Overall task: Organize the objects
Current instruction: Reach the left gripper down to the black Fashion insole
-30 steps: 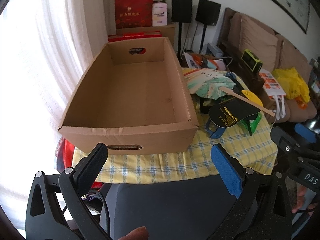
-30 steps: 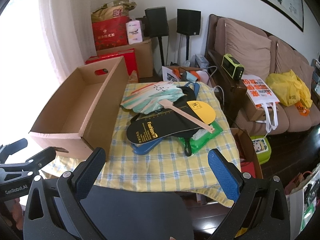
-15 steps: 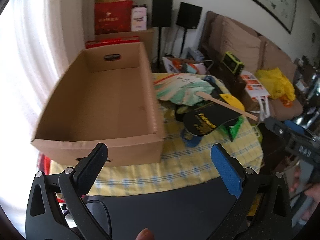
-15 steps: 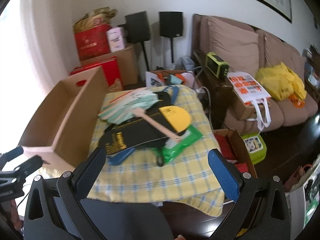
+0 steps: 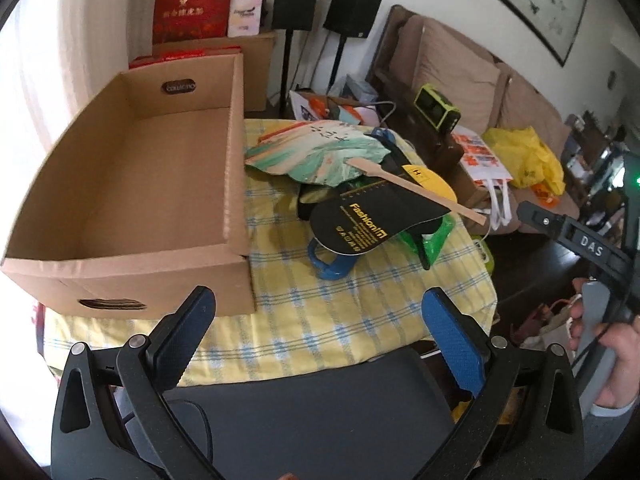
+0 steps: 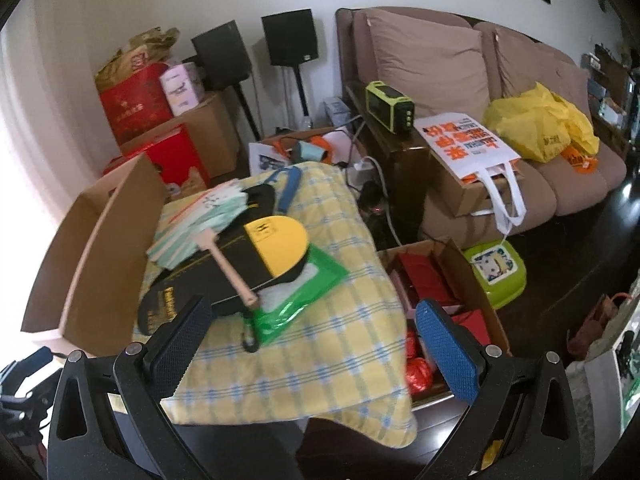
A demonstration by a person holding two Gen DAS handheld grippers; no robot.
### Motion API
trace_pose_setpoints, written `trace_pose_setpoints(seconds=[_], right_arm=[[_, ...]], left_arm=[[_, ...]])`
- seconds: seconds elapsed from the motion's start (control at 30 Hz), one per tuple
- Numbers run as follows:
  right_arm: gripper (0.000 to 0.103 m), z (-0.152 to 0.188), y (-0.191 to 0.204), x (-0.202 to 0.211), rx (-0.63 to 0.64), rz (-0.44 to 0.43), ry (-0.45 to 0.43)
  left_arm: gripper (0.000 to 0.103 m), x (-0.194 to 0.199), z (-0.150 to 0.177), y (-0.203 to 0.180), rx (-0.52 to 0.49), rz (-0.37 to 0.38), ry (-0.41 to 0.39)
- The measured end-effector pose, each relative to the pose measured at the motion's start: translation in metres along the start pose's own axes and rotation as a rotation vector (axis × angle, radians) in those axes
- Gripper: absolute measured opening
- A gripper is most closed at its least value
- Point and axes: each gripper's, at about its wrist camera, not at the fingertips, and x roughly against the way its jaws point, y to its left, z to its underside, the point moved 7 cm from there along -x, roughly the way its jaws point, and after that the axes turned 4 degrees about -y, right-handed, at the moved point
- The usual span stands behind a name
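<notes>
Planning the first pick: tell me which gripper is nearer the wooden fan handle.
Right. The right gripper hovers just before the wooden fan handle; the left gripper hangs back by the cardboard box.

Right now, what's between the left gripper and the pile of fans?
Only bare yellow checked tablecloth, seen in the left wrist view. The open left gripper hangs off the table's near edge, the pile of fans lies beyond, and the cardboard box sits off to the left.

Both cameras look forward from just above the near edge of the worktop (image 5: 360,300), the left facing the cardboard box (image 5: 132,184), the right facing the sofa (image 6: 460,80), and both see the pile of fans (image 6: 240,256).
</notes>
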Motion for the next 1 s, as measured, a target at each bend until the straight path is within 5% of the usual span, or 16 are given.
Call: trace_pose_setpoints(seconds=[0.27,0.53,0.67,0.87,1.0], right_arm=[[0.097,-0.007,-0.017,-0.018,-0.020,-0.008,0.029],[0.077,-0.017,-0.025,-0.050,-0.112,-0.120,0.088],[0.066,-0.020,-0.022,-0.066,-0.148,-0.157,0.106],[0.054,-0.018,-0.022,-0.098,-0.258,-0.245,0.171],[0.044,-0.019,-0.023,-0.110,-0.320,-0.281,0.178]], left_arm=[[0.103,-0.015,0.004,-0.010,0.148,0.126,-0.006],[0.103,-0.044,0.007,-0.014,0.359,0.219,0.051],[0.092,-0.061,0.010,-0.013,0.444,0.242,0.063],[0.091,-0.073,0.010,-0.011,0.538,0.226,0.040],[0.077,-0.088,0.009,-0.012,0.609,0.240,0.065]])
